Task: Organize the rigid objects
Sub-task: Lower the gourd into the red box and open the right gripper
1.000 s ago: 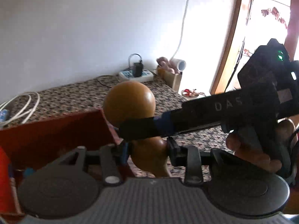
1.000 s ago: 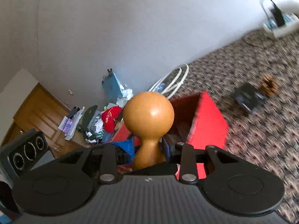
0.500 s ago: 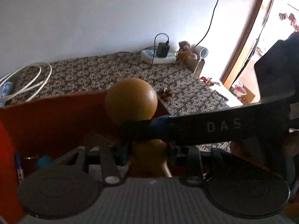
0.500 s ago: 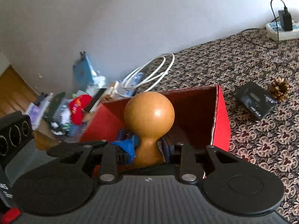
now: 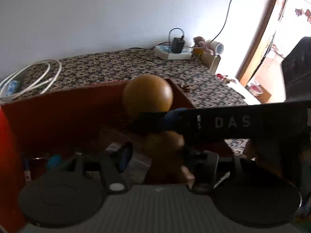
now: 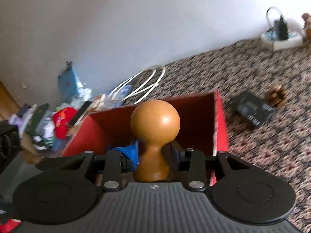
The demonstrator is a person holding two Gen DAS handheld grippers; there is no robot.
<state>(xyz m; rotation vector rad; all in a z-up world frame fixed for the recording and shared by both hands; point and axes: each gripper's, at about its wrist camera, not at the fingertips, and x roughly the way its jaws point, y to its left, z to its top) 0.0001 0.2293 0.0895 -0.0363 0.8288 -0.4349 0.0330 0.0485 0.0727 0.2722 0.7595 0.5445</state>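
A brown wooden gourd [image 6: 155,124] is held upright over the open red box [image 6: 220,124]. My right gripper [image 6: 153,155] is shut on the gourd's neck. In the left wrist view the gourd [image 5: 148,97] shows with the right gripper's finger [image 5: 223,121] across its neck. My left gripper [image 5: 155,155] stands open, its fingers apart on either side of the gourd's lower bulb and not pressing it. The red box [image 5: 58,112] lies below and holds a blue item and small things.
A black device [image 6: 252,110] and a pine cone [image 6: 277,96] lie on the patterned cloth right of the box. A white cable coil [image 5: 33,77], a power strip with charger [image 5: 173,50] and a clutter pile [image 6: 48,120] sit around.
My left gripper has opened and let go of the gourd's lower part. Both grippers have carried the gourd over and down toward the red box.
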